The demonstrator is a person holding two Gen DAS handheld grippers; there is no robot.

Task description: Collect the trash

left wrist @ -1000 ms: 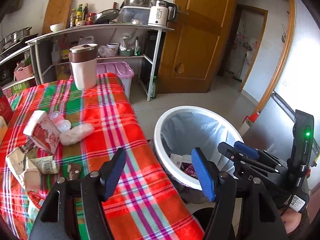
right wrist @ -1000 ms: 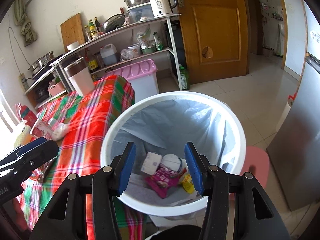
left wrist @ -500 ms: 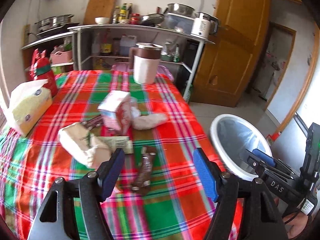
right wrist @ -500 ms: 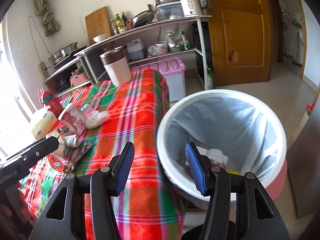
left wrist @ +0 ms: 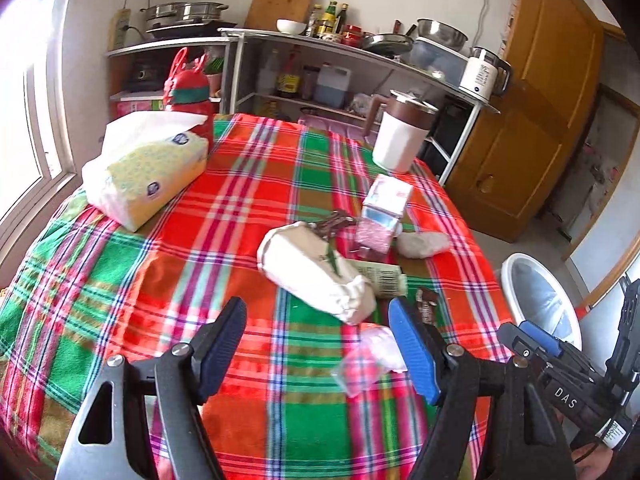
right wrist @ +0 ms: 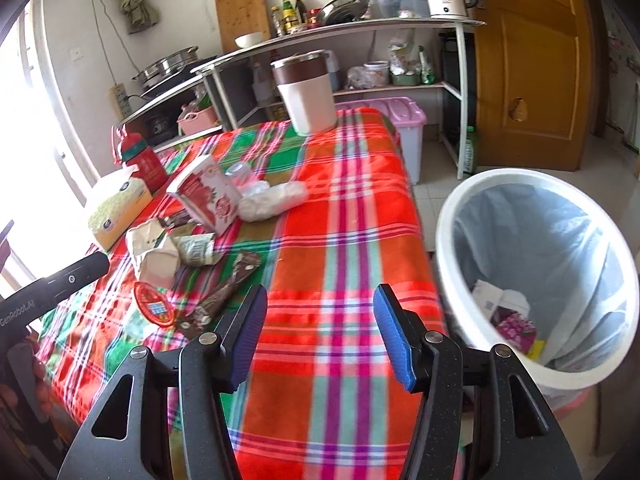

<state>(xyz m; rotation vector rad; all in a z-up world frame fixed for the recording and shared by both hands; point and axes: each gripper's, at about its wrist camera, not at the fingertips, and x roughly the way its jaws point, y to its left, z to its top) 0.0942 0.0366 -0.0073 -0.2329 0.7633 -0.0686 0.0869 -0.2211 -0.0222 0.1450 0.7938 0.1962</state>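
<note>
The left gripper (left wrist: 316,344) hangs released over the near part of the worktop (left wrist: 240,208), its blue pads spread wide with nothing between them. The worktop wears a red, green and white plaid cloth. Just ahead of the left gripper, at twelve o'clock, lies a crumpled white paper bag (left wrist: 316,276). A clear plastic scrap (left wrist: 372,360) sits beside the gripper's right finger, at about two o'clock from the gap. A dark brown wrapper (left wrist: 426,304) peeks out beyond that finger, and a pale printed wrapper (left wrist: 382,278) touches the bag's far end. Farther off, at one o'clock, a pink and white carton (left wrist: 382,212) stands tilted, with a wad of white plastic (left wrist: 422,244) just beside it on the right. A yellow tissue pack (left wrist: 148,172) rests at ten o'clock, a red bottle (left wrist: 188,96) behind it, and a white jug with a brown lid (left wrist: 400,136) at the far edge.

The right gripper (right wrist: 320,338) is likewise released and holds nothing, poised above the worktop's near right edge. At three o'clock from it stands the white bin (right wrist: 540,280), lined with a pale blue bag, with a few pieces of trash at its bottom. At ten o'clock from it lie the brown wrapper and a round red lid (right wrist: 154,306), the lid close to the paper bag.
</note>
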